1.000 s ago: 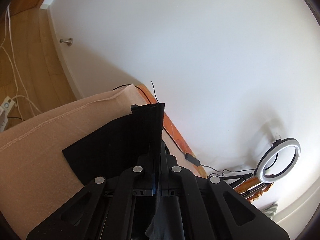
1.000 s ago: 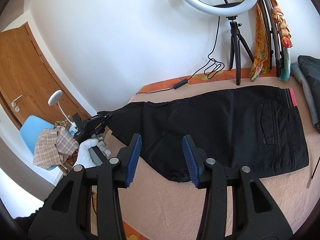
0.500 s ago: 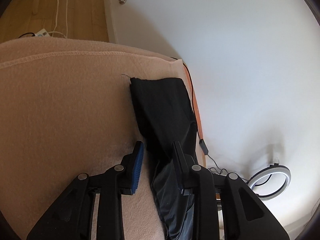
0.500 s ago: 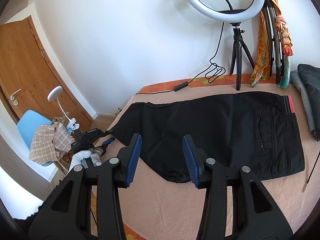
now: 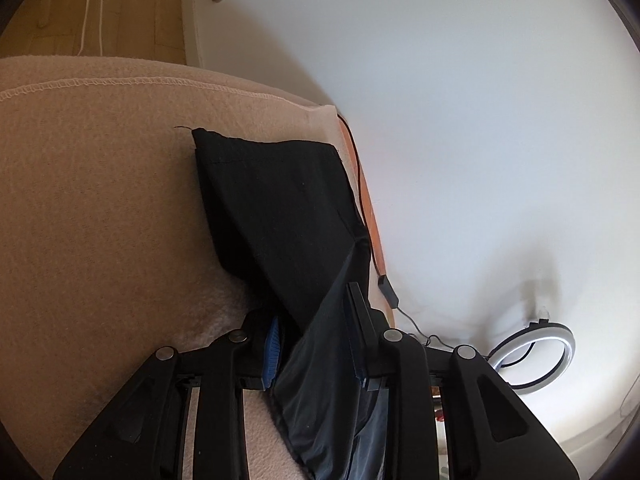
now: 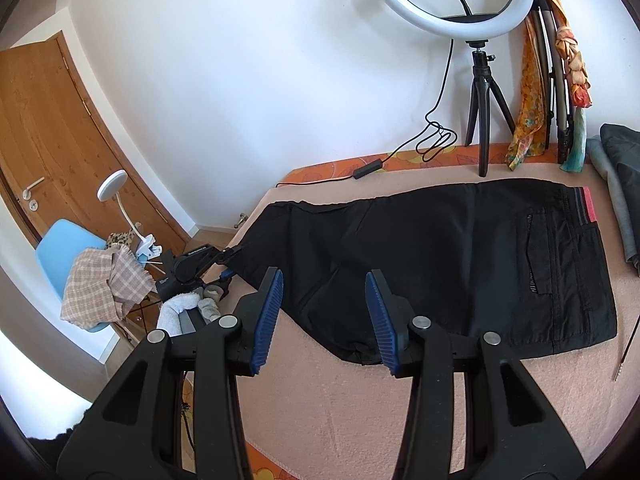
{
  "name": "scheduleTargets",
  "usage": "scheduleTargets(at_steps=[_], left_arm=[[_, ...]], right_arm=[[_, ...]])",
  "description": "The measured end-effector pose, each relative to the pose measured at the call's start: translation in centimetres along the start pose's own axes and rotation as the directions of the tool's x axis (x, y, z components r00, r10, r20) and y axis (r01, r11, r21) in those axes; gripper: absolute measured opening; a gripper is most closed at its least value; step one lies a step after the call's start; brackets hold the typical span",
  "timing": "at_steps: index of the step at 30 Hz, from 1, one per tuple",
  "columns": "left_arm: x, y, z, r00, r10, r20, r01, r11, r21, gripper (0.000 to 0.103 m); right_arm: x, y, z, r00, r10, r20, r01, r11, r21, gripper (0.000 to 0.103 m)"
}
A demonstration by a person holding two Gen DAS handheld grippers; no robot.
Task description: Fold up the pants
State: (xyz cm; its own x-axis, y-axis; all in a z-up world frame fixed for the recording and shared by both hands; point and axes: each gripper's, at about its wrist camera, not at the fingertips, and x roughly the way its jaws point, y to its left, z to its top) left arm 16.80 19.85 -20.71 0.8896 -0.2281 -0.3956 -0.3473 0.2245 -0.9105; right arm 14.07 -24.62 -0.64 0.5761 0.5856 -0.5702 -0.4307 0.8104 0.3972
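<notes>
Black pants (image 6: 420, 252) lie spread on the peach blanket (image 6: 360, 408), waistband with a red stripe at the right, leg ends at the left. My right gripper (image 6: 324, 320) is open and empty, hovering above the near edge of the pants. My left gripper (image 5: 316, 344) has its jaws around the pant leg (image 5: 280, 208) near the hem; a fold of fabric rises between them. It also shows in the right wrist view (image 6: 228, 260) at the blanket's left edge, held by a gloved hand. I cannot tell whether it is clamped.
A ring light on a tripod (image 6: 480, 92) stands at the back with its cable (image 6: 400, 160) running along the orange bed edge. Grey clothes (image 6: 620, 184) lie at the right. A blue chair with a checked cloth (image 6: 104, 284) stands left of the bed. A thin stick (image 6: 626, 352) lies at far right.
My left gripper came down onto the blanket with the pant leg, laid it flat and opened half a second ago; its jaws now stand around a fold of the leg. My right gripper stayed nearly still.
</notes>
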Motion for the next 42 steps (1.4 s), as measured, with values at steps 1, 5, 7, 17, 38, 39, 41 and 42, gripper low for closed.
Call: scheduleTargets(at_steps=[1,5,7,17,38,39,41,42], left_arm=[[0.2,0.0,0.2,1.000,-0.010,0.012,0.010,1.000,-0.008,0.027],[0.5,0.4,1.0,0.996,-0.032,0.084,0.038,0.997,-0.066,0.020],[0.6,0.7,1.4,0.993,-0.026,0.116,0.035,0.996,-0.078,0.000],[0.1,-10.0,-3.0,0.993,-0.008,0.119,-0.050,0.878,0.476,0.000],[6.1,-15.1,-27.7,0.918,0.256,-0.303,0.237,0.260,0.936,0.001],[6.3,-15.1,-28.0,0.916,0.259,-0.307,0.241,0.258,0.936,0.001],[6.3,-14.8,-28.3,0.913,0.266,-0.308,0.242,0.251,0.937,0.001],[6.3,-14.8,-28.5,0.914,0.270,-0.304,0.240,0.243,0.940,0.001]], right_arm=[[0.1,-0.1,0.0,1.000,0.006,-0.005,-0.006,1.000,0.010,0.045],[0.4,0.0,0.0,1.000,0.012,-0.012,-0.012,1.000,0.010,0.045],[0.3,0.2,0.0,1.000,0.001,-0.008,-0.001,1.000,-0.009,0.045],[-0.6,-1.7,0.3,0.999,-0.048,0.008,0.048,0.999,0.018,0.045],[3.6,-12.4,2.0,0.993,0.012,-0.114,0.020,0.961,0.276,0.053],[4.4,-13.0,1.9,0.991,0.034,-0.128,0.006,0.954,0.299,0.055],[6.0,-14.5,1.3,0.985,0.081,-0.153,-0.016,0.923,0.385,0.055],[6.8,-15.3,0.9,0.980,0.112,-0.164,-0.030,0.900,0.434,0.055]])
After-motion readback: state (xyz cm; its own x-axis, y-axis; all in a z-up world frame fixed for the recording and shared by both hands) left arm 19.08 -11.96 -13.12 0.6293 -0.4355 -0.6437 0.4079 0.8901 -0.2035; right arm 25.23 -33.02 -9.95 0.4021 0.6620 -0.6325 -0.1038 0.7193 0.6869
